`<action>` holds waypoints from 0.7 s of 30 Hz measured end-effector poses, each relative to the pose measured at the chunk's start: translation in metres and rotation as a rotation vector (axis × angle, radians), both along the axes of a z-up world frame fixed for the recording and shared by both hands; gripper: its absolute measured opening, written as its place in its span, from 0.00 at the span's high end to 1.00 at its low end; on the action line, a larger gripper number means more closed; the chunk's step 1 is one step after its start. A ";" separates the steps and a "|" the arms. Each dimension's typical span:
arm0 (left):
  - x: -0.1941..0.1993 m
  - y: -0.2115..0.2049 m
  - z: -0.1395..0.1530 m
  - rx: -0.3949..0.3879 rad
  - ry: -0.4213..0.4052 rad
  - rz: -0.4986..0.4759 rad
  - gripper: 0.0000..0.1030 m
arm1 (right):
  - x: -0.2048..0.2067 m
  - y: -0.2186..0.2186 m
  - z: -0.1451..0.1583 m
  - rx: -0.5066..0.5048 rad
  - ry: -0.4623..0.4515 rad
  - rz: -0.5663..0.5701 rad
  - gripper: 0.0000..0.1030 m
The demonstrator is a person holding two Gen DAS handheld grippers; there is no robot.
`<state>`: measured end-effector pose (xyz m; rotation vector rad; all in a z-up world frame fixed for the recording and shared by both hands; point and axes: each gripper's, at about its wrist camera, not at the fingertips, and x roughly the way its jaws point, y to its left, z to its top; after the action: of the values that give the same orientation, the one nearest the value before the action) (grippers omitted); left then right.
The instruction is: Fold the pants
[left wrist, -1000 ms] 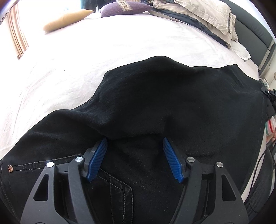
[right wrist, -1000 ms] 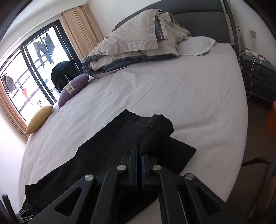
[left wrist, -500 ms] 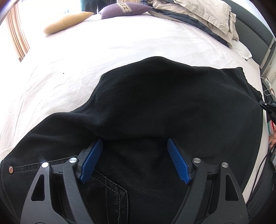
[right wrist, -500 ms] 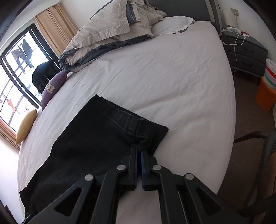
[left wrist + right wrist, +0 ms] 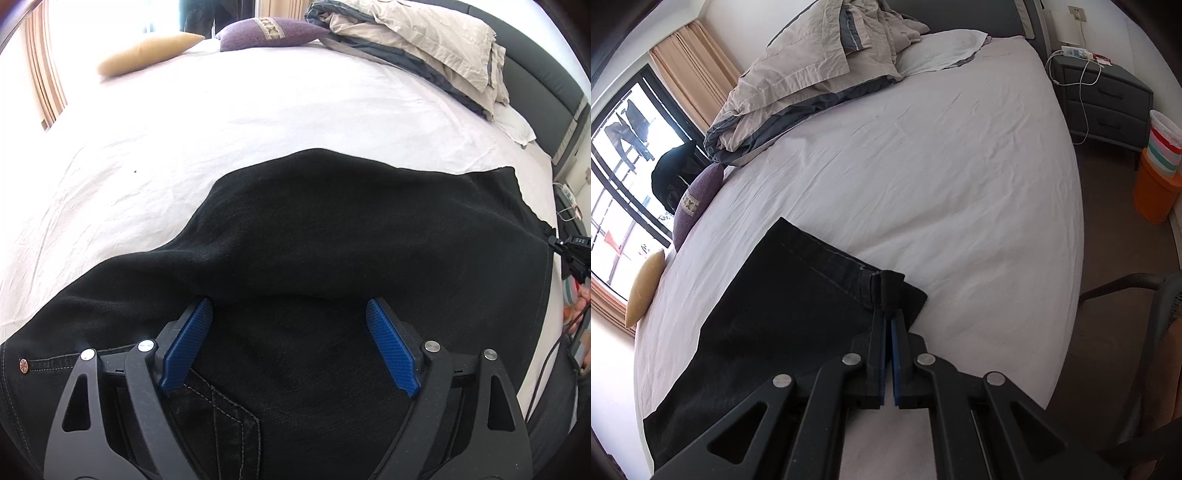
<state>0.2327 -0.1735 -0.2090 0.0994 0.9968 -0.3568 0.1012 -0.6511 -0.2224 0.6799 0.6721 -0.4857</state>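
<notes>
Pinching the hem (image 5: 886, 291) of the black pants (image 5: 332, 236) to lay it flat, the right gripper (image 5: 888, 321) is clamped; the left gripper (image 5: 284, 332), near the waistband, has just been opening wide, releasing the cloth.

The black denim pants (image 5: 332, 240) run off the left wrist view's bottom edge, so their waistband is cut off. In the right wrist view, the black two-finger right gripper (image 5: 888, 314) hides the fabric pinched between its tips, and the grey mesh chair (image 5: 1145, 302) is cropped at the right edge.
</notes>
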 end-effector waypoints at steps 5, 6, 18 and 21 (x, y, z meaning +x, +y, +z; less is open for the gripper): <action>0.001 -0.002 -0.007 0.015 0.005 -0.006 0.17 | 0.002 0.000 -0.003 -0.002 0.013 0.007 0.98; 0.001 -0.002 -0.007 0.011 0.005 -0.006 0.17 | 0.003 -0.001 -0.004 0.002 0.010 0.007 0.98; 0.004 0.004 -0.006 -0.003 -0.010 0.004 0.13 | 0.015 -0.003 -0.007 0.000 0.053 0.052 0.98; 0.002 0.009 0.006 -0.051 -0.030 0.025 0.13 | 0.007 -0.006 0.009 -0.020 0.106 0.078 0.74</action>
<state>0.2345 -0.1643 -0.2026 0.0465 0.9578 -0.3567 0.1084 -0.6566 -0.2129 0.6101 0.7898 -0.4584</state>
